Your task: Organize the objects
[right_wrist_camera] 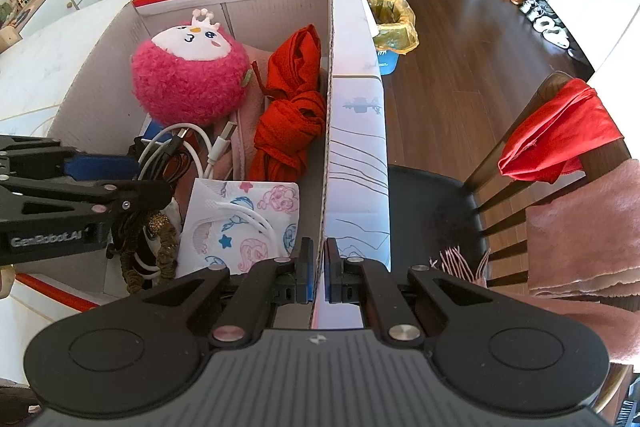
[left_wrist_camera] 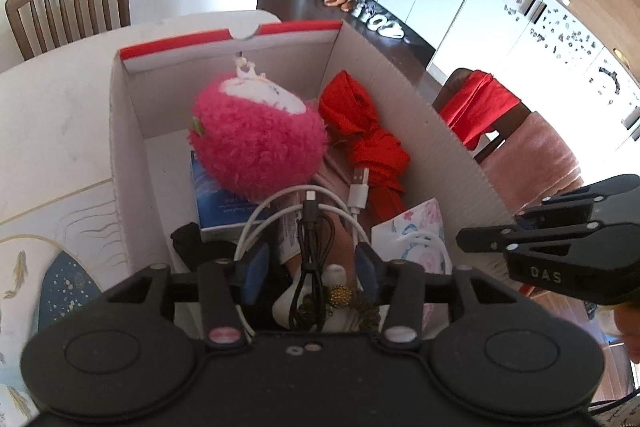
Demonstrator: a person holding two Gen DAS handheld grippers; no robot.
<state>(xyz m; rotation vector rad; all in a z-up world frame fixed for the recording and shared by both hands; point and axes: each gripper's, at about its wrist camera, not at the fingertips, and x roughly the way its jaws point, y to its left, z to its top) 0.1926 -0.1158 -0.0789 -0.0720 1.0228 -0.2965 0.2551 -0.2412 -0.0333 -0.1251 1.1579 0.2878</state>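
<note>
A white cardboard box (left_wrist_camera: 420,115) with a red rim stands on the table; it also shows in the right wrist view (right_wrist_camera: 328,75). Inside lie a pink plush toy (left_wrist_camera: 256,143), a folded red cloth (left_wrist_camera: 372,147), white and black cables (left_wrist_camera: 316,211), a patterned face mask (right_wrist_camera: 244,223) and a gold hair tie (right_wrist_camera: 160,247). My left gripper (left_wrist_camera: 310,263) is open, low in the box over the cables. My right gripper (right_wrist_camera: 318,267) is shut on the box's right wall near its front corner.
A wooden chair (left_wrist_camera: 68,3) stands behind the table. Another chair (right_wrist_camera: 560,163) at the right carries a red cloth and a pink scarf. A bin with a yellow bag (right_wrist_camera: 394,23) stands on the wooden floor. White cabinets line the far wall.
</note>
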